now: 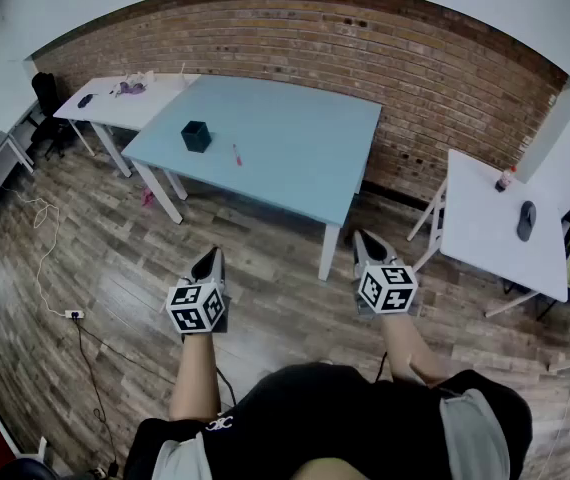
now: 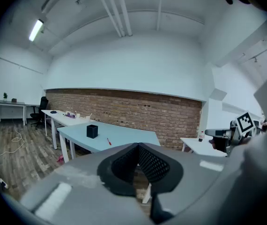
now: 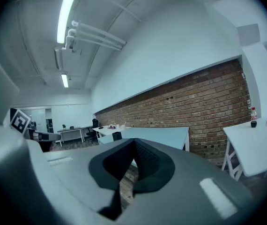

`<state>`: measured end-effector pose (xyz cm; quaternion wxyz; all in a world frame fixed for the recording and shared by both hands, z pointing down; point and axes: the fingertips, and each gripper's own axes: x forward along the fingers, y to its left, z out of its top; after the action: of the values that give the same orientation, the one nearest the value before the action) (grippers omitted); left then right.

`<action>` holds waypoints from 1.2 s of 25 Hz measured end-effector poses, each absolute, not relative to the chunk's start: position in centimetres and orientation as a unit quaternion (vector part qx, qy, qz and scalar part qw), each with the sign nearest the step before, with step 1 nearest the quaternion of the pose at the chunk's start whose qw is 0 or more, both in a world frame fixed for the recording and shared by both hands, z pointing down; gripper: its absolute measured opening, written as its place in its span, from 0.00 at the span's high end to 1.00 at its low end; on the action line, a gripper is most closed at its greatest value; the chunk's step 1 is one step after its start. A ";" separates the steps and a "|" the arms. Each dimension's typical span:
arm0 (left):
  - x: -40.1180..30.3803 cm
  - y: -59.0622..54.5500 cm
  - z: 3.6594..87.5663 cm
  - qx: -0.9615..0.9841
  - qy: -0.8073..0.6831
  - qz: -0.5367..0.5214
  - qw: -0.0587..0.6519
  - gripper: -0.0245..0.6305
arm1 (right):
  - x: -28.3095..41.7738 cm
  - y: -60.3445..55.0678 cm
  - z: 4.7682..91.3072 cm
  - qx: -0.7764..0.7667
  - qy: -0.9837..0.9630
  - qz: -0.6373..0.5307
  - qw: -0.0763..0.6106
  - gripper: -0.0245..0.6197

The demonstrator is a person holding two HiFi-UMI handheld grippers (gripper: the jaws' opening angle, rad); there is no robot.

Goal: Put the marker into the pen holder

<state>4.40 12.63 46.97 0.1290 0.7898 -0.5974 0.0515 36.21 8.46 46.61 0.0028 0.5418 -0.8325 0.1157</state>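
**Head view.** 1 table [image 1: 295,158], well ahead of you. On it are 1 holder [image 1: 196,136], upright, and 1 marker [image 1: 236,154], lying flat near the holder's right and apart from it. The left tool [image 1: 209,260] and right tool [image 1: 364,240] hang over the floor, short of the table.

**Left gripper view.** Jaws pressed together, nothing between them.

**Right gripper view.** Jaws likewise together, empty.

**Handling note.** Step up to the table first. Part 1 tool's jaws before you reach. Take the marker across its barrel, near the middle, so you can tip it upright over the holder.

Head view looks steeply down from well back; both gripper views face nearly level, far off. All 3 share the blue counter [image 1: 295,153] and pen holder [image 1: 196,136].
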 end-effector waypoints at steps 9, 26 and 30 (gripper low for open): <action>1.7 13.4 46.8 0.783 -0.606 0.047 0.135 0.96 | 32.9 8.8 45.3 0.520 -0.845 0.123 -0.019 0.95; -4.6 12.1 47.8 0.783 -0.606 0.048 0.136 0.96 | 25.8 7.5 46.2 0.515 -0.849 0.114 0.010 0.95; -6.4 12.0 48.3 0.789 -0.598 0.044 0.134 0.96 | 23.9 7.8 46.7 0.522 -0.845 0.111 0.016 0.95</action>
<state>-6.44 11.97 48.25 0.1339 0.7893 -0.5976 0.0437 23.93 7.83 46.68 0.0160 0.5224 -0.8453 0.1108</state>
